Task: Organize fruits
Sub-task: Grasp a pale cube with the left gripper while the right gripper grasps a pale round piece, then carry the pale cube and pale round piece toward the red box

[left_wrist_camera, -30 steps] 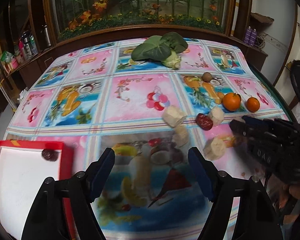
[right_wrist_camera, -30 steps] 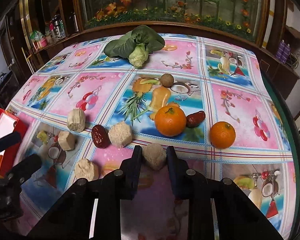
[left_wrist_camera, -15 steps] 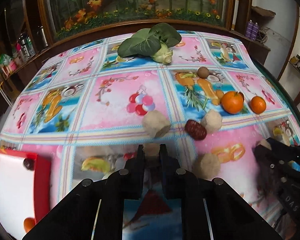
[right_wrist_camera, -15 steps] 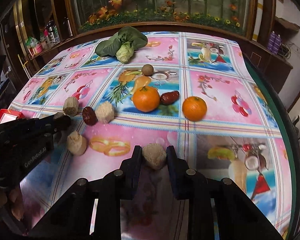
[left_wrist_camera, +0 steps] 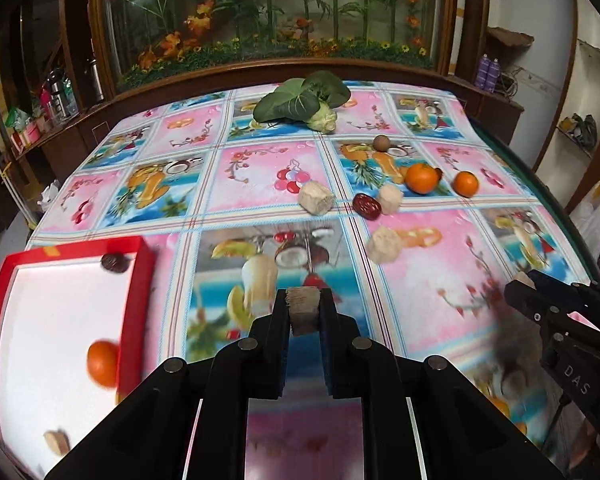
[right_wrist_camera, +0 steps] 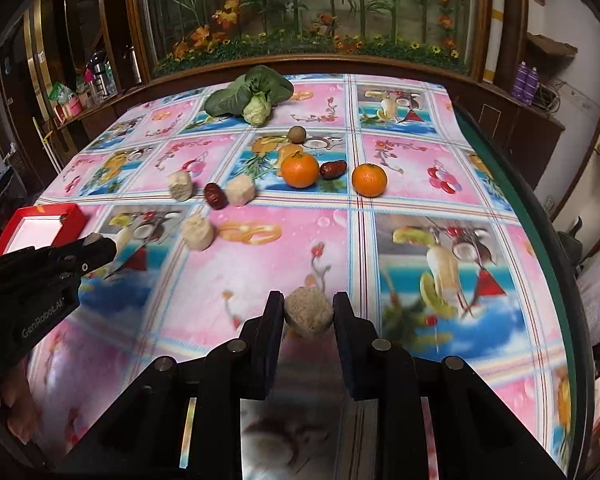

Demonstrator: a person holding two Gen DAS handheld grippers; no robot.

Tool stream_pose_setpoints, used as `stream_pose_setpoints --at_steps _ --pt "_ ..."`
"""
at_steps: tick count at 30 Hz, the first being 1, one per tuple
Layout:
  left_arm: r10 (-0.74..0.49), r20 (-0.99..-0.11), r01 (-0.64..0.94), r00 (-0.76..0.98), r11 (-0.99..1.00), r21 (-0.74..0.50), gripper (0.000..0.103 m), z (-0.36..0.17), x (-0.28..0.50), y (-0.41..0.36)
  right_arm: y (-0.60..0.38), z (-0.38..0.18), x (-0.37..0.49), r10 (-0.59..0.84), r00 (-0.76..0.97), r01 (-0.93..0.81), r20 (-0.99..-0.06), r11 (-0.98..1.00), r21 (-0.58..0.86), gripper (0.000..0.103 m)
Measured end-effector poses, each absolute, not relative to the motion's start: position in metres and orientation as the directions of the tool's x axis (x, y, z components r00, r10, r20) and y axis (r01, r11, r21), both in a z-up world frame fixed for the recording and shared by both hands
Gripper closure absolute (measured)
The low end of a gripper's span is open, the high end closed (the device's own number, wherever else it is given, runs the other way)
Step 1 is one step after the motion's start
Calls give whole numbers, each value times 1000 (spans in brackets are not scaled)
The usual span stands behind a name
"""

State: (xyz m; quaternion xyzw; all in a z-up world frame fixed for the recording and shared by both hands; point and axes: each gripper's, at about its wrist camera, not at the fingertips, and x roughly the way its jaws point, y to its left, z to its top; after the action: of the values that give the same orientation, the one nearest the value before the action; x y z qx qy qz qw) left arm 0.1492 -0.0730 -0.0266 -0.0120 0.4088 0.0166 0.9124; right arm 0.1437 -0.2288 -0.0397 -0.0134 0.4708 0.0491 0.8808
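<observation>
So both grippers are loaded right now. Going left to right: the red tray [left_wrist_camera: 136,280] sits off to the left of the left gripper [left_wrist_camera: 303,308], slightly ahead of the fingertips, and it already has a date [left_wrist_camera: 114,262] near its far corner, an orange [left_wrist_camera: 102,362] against its right wall and a beige chunk [left_wrist_camera: 56,442] at the near end. The left gripper's fingers are clamped on a small beige chunk [left_wrist_camera: 303,314], pinched square between the pads with its top poking just above the tips.

Straight ahead of those fingers and a bit right, the loose stuff is spread on the tablecloth [left_wrist_camera: 260,184]: three more beige chunks, a dark red date [left_wrist_camera: 366,206] between two of them, then two oranges and a little brown round fruit [left_wrist_camera: 381,143] further out. A leafy green vegetable [left_wrist_camera: 300,102] is way at the back.

The right gripper [right_wrist_camera: 309,312] is closed on a rounder beige lump [right_wrist_camera: 309,317], held between the pads, and it's well right of the tray. In its view the tray [right_wrist_camera: 72,216] is far off to the left, past the left gripper.

So the thing the next move turns on: the tray lies to the left of both sets of fingers, and the left hand is clearly the nearer one. Probably it swings left and drops first, with the right hand having to cross over behind it. The tray's long axis runs roughly away from the camera, so there's room along the near-to-far line.
</observation>
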Motion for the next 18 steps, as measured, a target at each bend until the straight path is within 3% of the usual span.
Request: stream_pose_setpoints --at_steps 18 --pt "2 -735 -67 678 996 -59 91 -7 76 -35 -174 -28 100 82 555 -157 -827 988 -7 77"
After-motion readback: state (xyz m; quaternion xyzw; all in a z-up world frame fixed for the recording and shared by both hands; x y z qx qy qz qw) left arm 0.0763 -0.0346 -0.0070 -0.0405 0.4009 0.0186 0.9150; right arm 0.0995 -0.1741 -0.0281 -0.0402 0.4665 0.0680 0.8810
